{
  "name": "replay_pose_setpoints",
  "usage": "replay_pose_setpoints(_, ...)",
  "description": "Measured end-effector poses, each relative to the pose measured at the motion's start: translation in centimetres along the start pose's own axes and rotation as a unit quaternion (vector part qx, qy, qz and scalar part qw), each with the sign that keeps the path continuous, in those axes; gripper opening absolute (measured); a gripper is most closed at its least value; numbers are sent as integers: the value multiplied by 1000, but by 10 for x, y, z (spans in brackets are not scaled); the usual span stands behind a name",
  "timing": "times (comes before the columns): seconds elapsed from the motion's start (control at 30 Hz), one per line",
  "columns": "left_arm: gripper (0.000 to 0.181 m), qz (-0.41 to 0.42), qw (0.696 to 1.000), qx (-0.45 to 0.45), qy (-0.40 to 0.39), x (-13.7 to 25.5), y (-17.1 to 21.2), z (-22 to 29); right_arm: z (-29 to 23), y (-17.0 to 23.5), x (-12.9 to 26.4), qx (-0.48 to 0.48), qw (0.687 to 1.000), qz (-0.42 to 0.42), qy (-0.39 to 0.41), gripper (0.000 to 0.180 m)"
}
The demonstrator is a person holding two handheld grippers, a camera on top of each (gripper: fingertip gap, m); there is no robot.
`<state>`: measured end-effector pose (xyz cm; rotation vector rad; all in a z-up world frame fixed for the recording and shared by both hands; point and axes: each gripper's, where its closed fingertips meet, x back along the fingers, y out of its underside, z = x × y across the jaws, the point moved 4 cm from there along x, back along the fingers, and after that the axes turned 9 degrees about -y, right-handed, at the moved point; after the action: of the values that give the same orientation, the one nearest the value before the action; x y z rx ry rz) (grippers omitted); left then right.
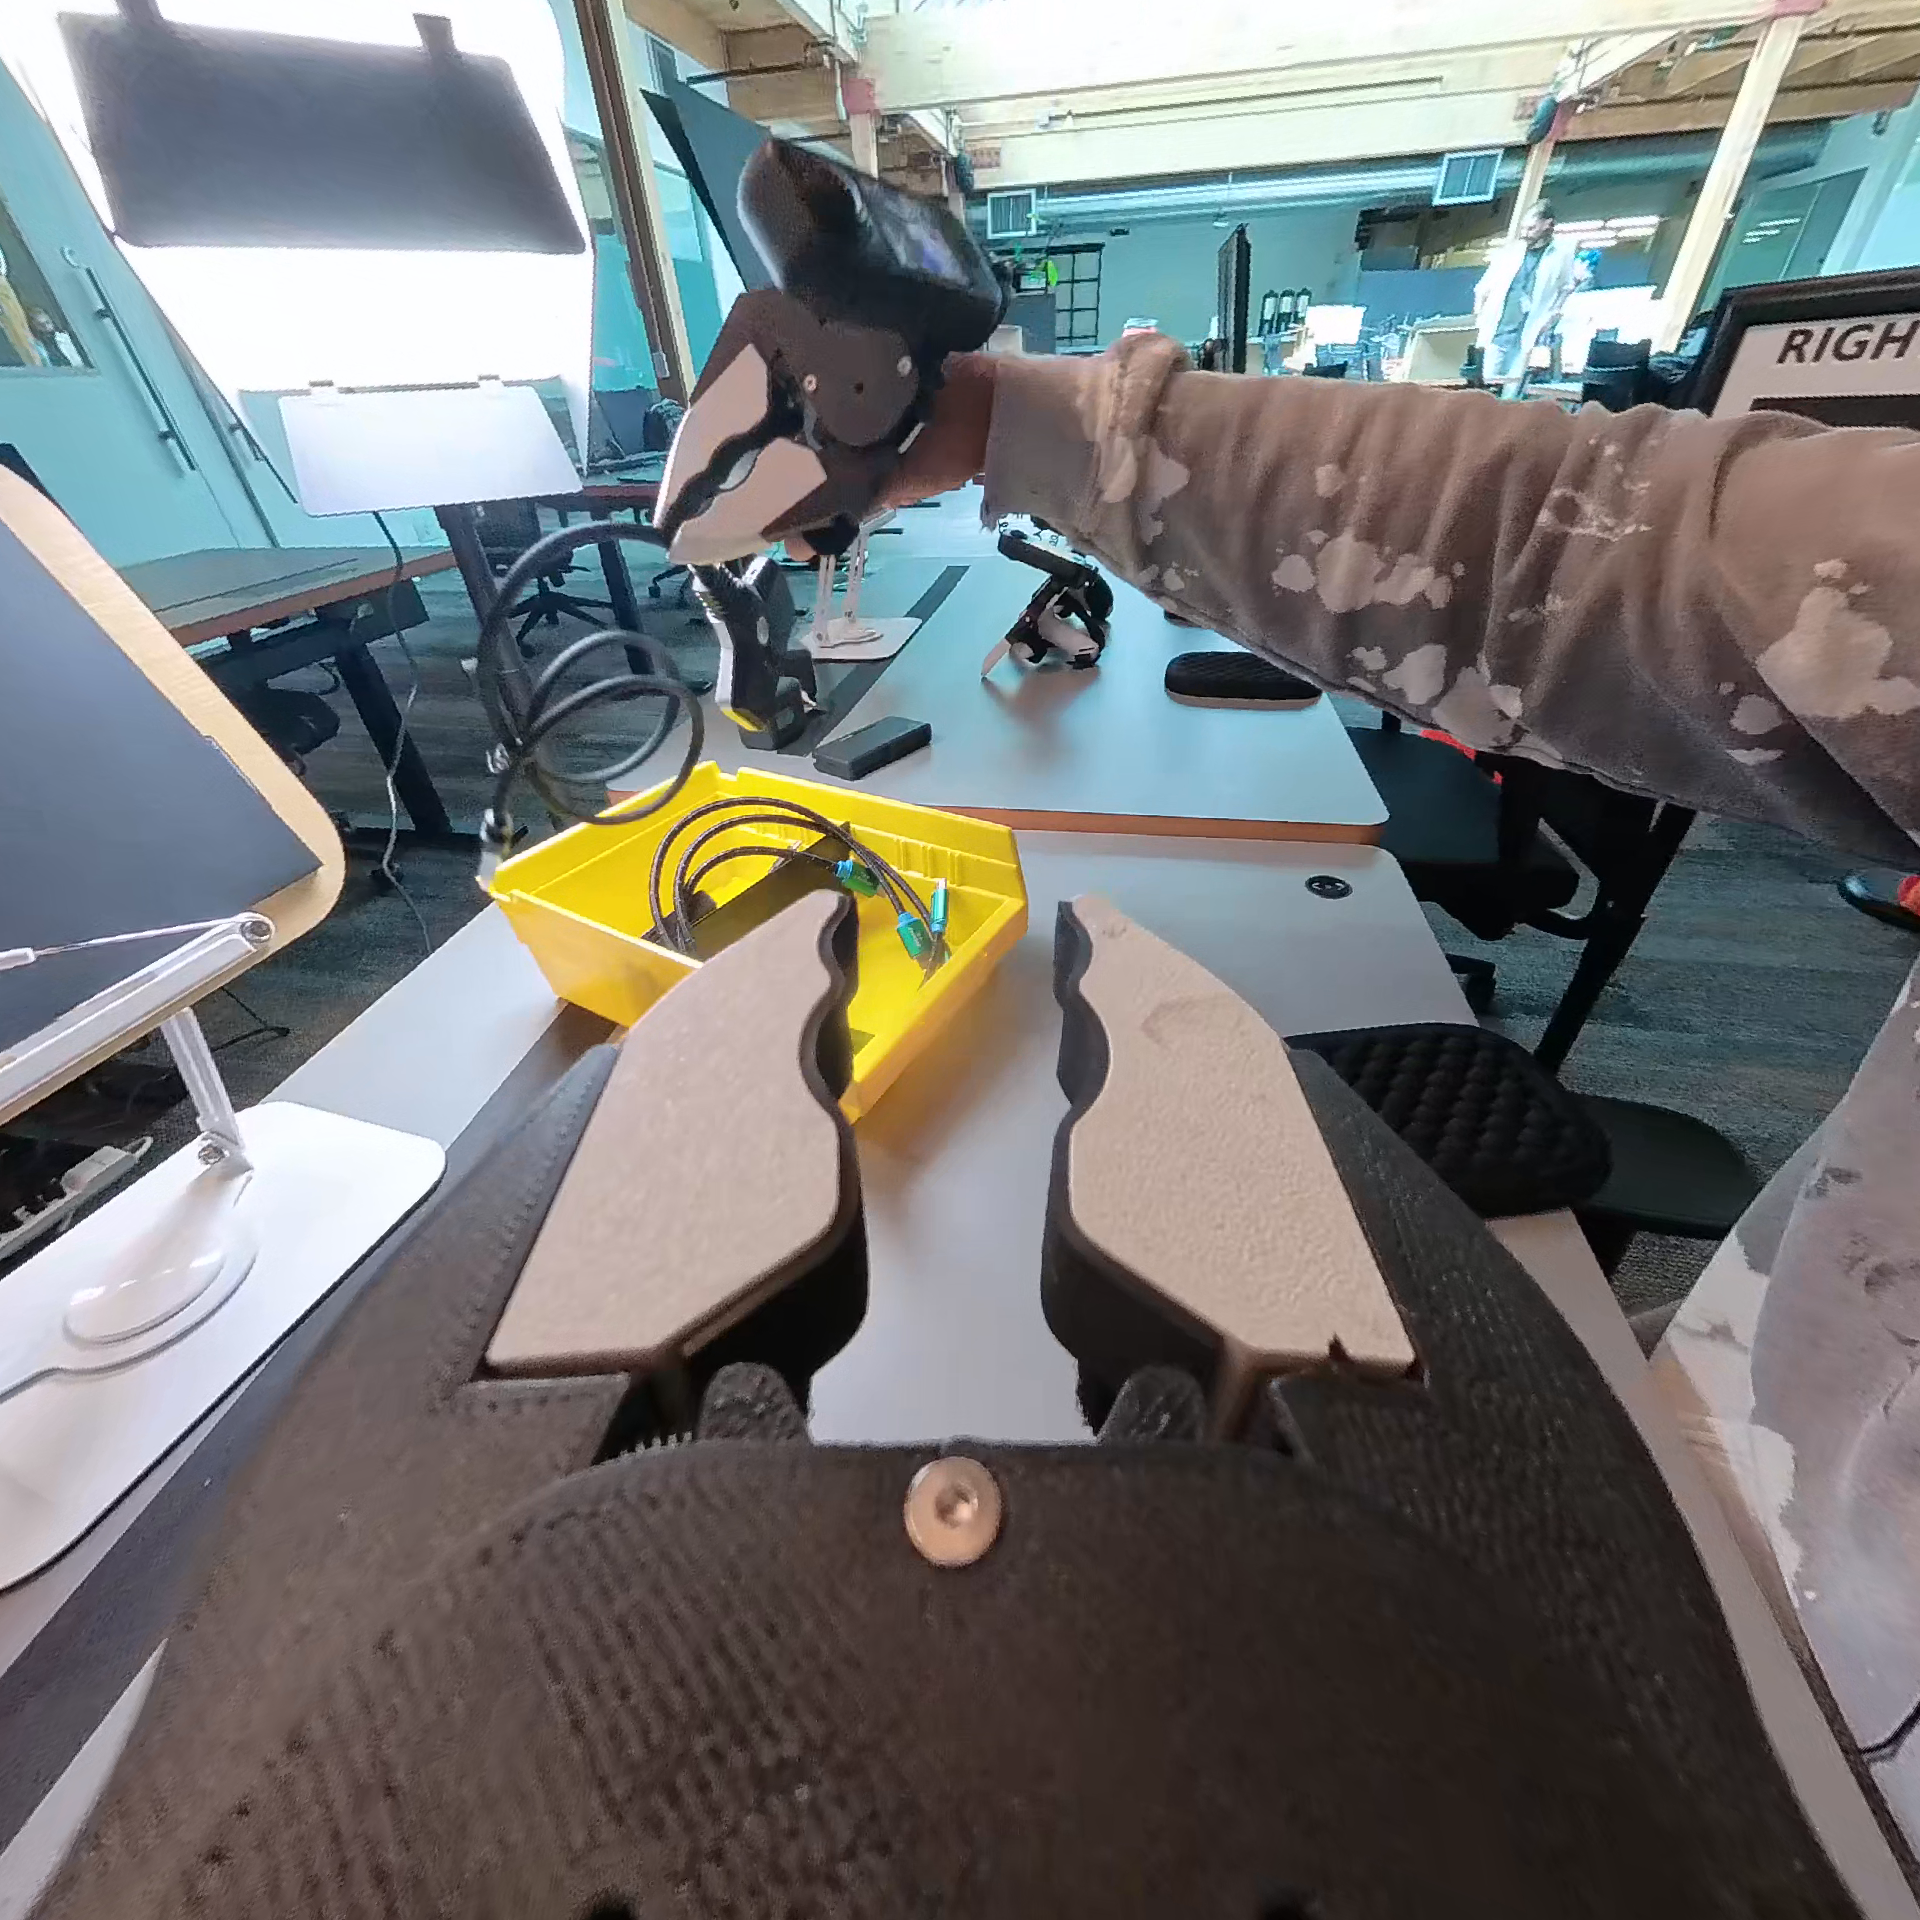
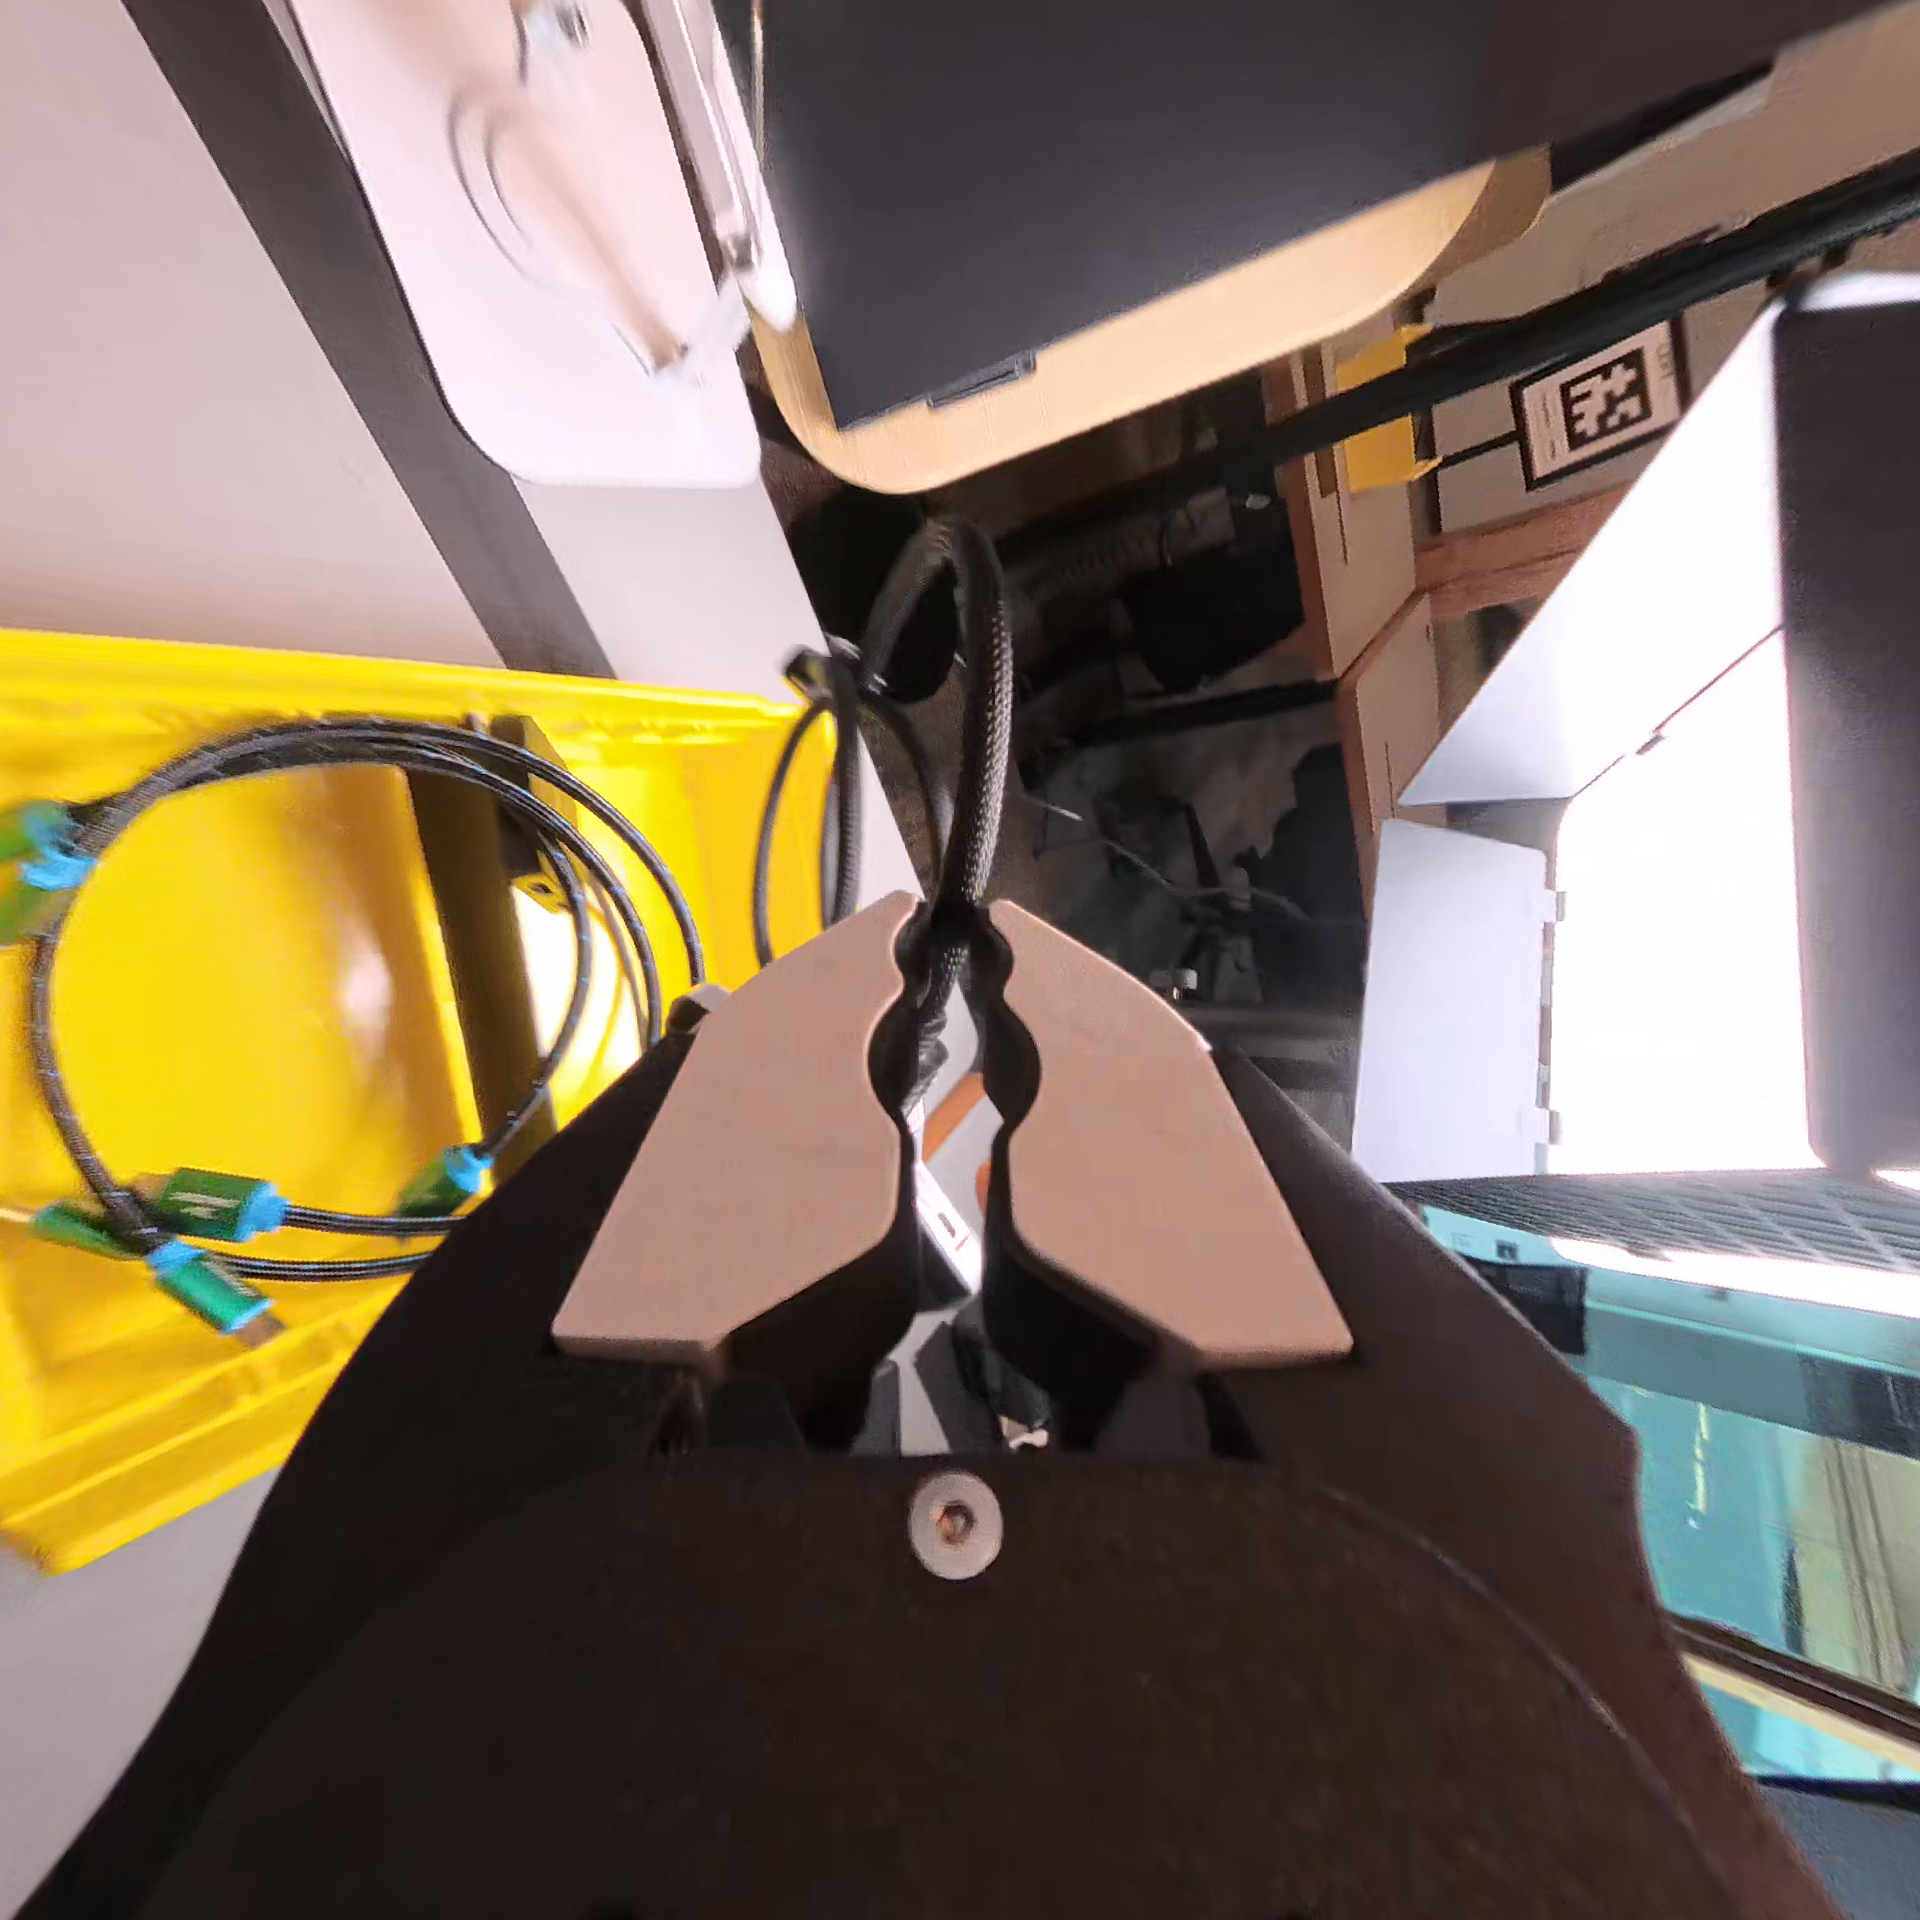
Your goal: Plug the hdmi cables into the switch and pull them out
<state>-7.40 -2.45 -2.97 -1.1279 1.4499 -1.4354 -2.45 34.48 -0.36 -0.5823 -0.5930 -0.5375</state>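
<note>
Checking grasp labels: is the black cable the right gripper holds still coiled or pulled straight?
Coiled. The black cable hangs in loops from the shut right gripper, above the yellow bin.

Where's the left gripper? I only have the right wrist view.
Observer: The left gripper is open and empty, low over the table, just short of the yellow bin.
Operator: How does my cable hang?
Observer: The black cable hangs in loose loops under the right gripper, which is raised above the bin's far left corner.
Operator: Anything past the bin?
Observer: There's a second table with a small black box lying on it.
</note>
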Motion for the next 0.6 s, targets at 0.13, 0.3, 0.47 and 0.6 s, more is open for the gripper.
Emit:
replay_pose_setpoints(0.13, 36, -1, 1000, 5, -7, 2, 2, -7, 9, 30, -37, -30, 999, -14, 6, 7)
replay_pose_setpoints(0.3, 35, -2, 1000, 15, -18, 5, 7, -18, 12, 58, -70, -121, 992, 27, 22, 7)
replay_pose_setpoints(0.47, 34, -10, 999, 34, -27, 3, 18, -31, 29, 53, -55, -198, 966, 154, 60, 7)
replay_pose_setpoints(0.6, 34, -23, 998, 43, -29, -3, 28, -37, 37, 55, -41, -213, 955, 198, 64, 6)
